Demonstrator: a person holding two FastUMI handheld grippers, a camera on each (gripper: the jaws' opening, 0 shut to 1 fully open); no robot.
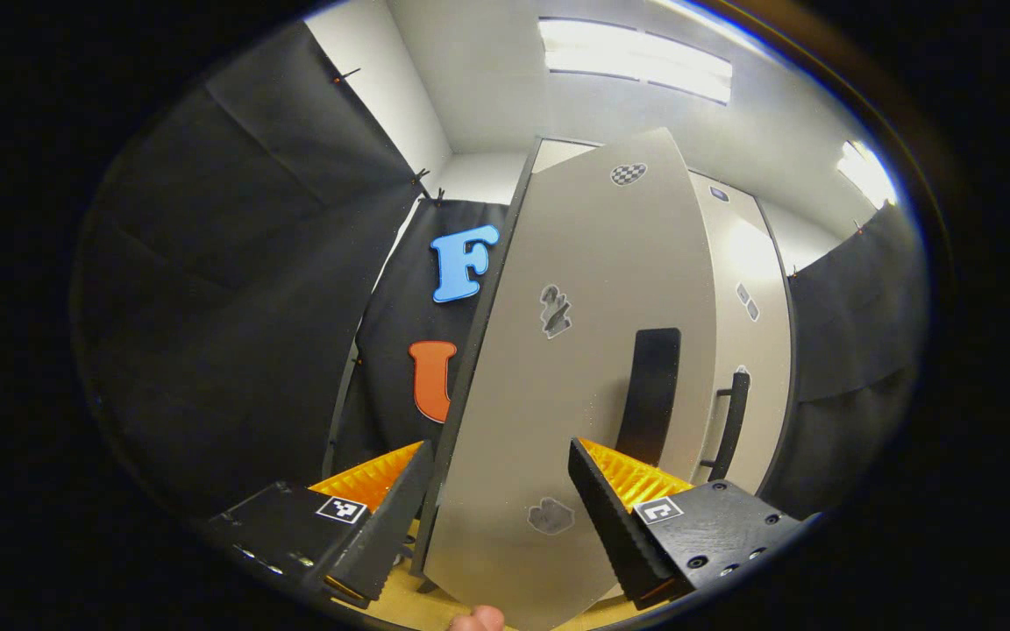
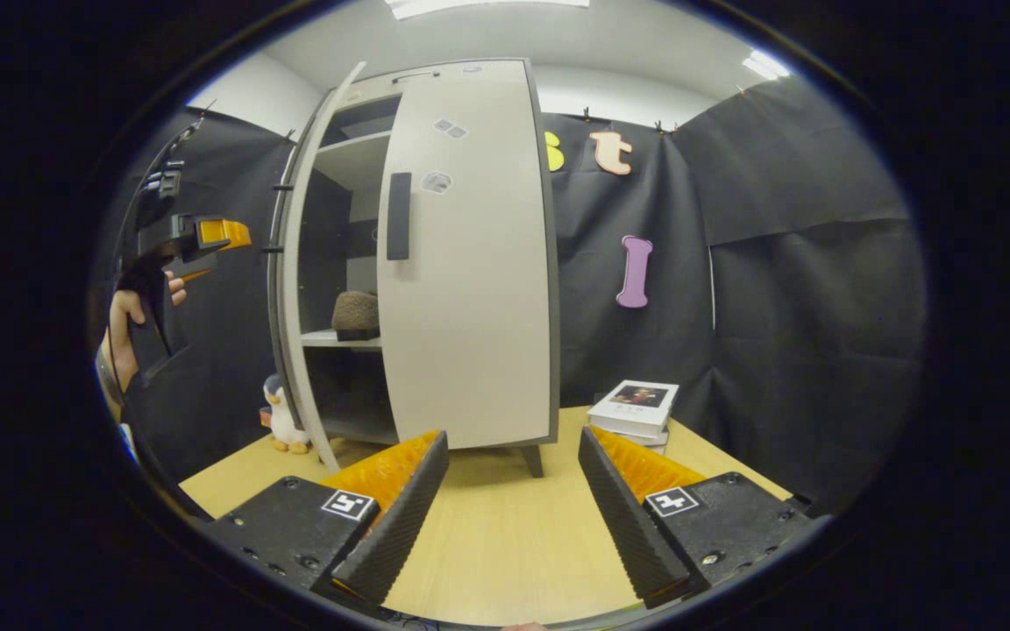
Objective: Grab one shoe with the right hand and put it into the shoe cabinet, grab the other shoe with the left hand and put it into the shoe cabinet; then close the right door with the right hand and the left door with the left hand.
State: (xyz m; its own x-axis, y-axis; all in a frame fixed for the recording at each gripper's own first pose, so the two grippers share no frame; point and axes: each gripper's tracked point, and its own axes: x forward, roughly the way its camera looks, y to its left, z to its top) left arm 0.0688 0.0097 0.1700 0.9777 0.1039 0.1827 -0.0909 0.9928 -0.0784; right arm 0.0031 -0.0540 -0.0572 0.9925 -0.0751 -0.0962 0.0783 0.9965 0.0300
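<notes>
In the right gripper view the shoe cabinet (image 2: 461, 254) stands on the wooden desk (image 2: 505, 535) against the black booth wall. Its right door (image 2: 470, 263) is closed flat across the front, a dark vertical handle (image 2: 398, 216) on it. The left door (image 2: 295, 289) stands open, swung out toward the camera and seen nearly edge-on. Through the gap, a brownish shoe (image 2: 356, 314) sits on the middle shelf; whether a second shoe lies behind it I cannot tell, since the closed door hides that side.

The right claw (image 2: 512, 491) hangs low over the desk in front of the cabinet, its fingers spread wide and holding nothing. A stack of books (image 2: 634, 409) lies on the desk to the right of the cabinet, and a small penguin toy (image 2: 277, 416) stands beside the cabinet's lower left corner.

At the left edge of that view, a hand (image 2: 124, 329) holds the left claw (image 2: 207, 235) up, just outside the open door.

In the left gripper view, the left claw's fingers are also wide apart and empty, and the open left door's outer face and near edge rise between them, very close to the camera. I cannot tell whether either finger touches the panel.
</notes>
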